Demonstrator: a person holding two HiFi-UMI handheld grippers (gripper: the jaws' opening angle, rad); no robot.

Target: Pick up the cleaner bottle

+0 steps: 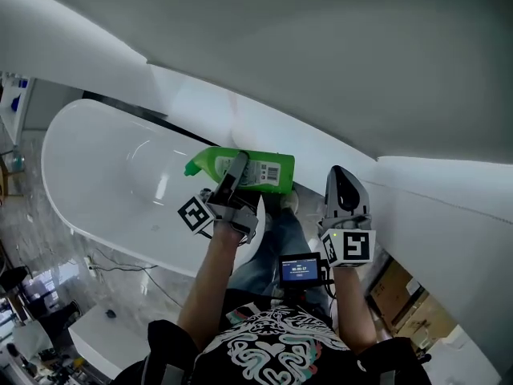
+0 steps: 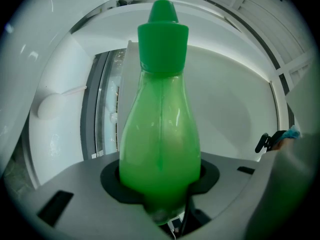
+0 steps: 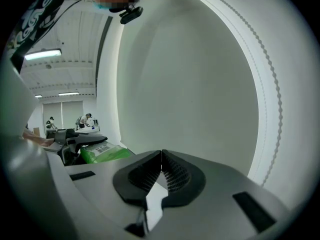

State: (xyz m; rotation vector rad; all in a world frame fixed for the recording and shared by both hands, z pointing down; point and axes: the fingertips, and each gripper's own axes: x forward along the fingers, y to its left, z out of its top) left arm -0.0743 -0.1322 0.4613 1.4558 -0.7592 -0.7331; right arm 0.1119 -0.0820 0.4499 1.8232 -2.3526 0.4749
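Observation:
The green cleaner bottle lies level in the air over the rim of the white bathtub, its cap toward the tub. My left gripper is shut on its body. In the left gripper view the bottle fills the middle, with its green cap pointing away, and the pads of the left gripper press on its wide lower part. My right gripper hangs to the right of the bottle, apart from it. The right gripper is shut with its tips touching and nothing between them. The bottle shows at its left.
A white wall curves behind the tub. A small lit screen hangs at the person's waist. A white box stands on the marble floor at the lower left. People stand far off in the right gripper view.

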